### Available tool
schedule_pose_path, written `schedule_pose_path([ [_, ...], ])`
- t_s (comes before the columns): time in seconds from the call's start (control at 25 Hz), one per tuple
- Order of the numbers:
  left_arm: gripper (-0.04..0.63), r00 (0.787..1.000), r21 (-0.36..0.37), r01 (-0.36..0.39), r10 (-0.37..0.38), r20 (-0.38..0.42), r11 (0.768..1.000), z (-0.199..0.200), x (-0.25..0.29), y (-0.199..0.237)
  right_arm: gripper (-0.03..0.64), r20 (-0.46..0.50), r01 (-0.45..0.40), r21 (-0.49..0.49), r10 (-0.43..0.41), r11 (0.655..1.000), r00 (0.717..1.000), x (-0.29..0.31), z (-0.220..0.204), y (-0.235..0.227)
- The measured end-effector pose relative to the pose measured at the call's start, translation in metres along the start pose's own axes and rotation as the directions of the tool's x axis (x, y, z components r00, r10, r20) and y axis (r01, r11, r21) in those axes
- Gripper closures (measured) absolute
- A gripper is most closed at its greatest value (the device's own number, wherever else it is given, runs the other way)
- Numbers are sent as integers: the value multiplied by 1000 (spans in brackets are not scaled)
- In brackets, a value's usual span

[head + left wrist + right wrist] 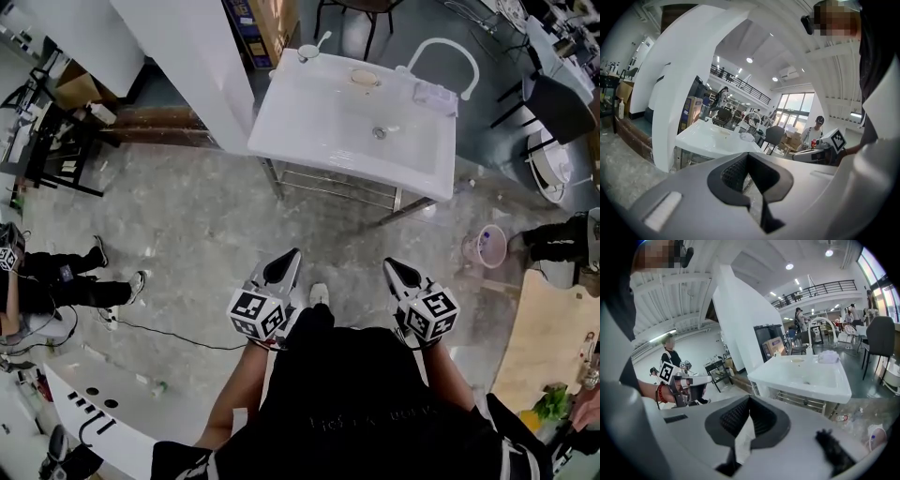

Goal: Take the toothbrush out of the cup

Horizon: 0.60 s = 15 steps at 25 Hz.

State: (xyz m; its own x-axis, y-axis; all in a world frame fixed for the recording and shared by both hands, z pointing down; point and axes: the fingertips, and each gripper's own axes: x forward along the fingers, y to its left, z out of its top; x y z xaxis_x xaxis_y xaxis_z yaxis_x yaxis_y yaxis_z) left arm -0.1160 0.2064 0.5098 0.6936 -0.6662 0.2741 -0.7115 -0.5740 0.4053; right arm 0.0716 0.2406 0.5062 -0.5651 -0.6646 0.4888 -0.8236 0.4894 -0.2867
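Closed, empty left tongs [749,161], white sink [712,138] ahead, pillar [663,117] beside it

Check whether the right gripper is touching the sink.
Apart. The head view shows the right gripper close to the person's body, with a stretch of floor plainly between it and the sink.

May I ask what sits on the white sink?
On the sink: a cup with a toothbrush, a round dish, a clear container. The cup's inside cannot be seen.

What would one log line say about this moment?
stage: standing short of sink | left gripper: shut, empty | right gripper: shut, empty | toothbrush: in cup, untouched
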Motion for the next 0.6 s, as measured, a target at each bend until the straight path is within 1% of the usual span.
schedule_pose_path([
  [0.16, 589, 1000, -25, 3, -3, 4, 1000, 6, 0, 12, 604, 10, 15, 4, -15, 1000, 1000, 4, 8, 4],
  [0.4, 589, 1000, -27, -14, 14, 18, 1000, 10, -6, 23, 604, 3, 14, 2, -14, 1000, 1000, 4, 5, 10],
  [0.44, 589, 1000, -12, -17, 17, 15, 1000, 9, -6, 22, 604, 4, 13, 1, -13, 1000, 1000, 4, 5, 10],
  [0.56, 589, 1000, 66, -11, 11, -5, 998, 7, -7, 14, 604, 14, 3, -7, -3, 1000, 1000, 5, 5, 12],
  [0.6, 589, 1000, 78, -5, 5, -8, 997, 7, -7, 12, 604, 16, 0, -11, 0, 1000, 1000, 5, 5, 13],
])
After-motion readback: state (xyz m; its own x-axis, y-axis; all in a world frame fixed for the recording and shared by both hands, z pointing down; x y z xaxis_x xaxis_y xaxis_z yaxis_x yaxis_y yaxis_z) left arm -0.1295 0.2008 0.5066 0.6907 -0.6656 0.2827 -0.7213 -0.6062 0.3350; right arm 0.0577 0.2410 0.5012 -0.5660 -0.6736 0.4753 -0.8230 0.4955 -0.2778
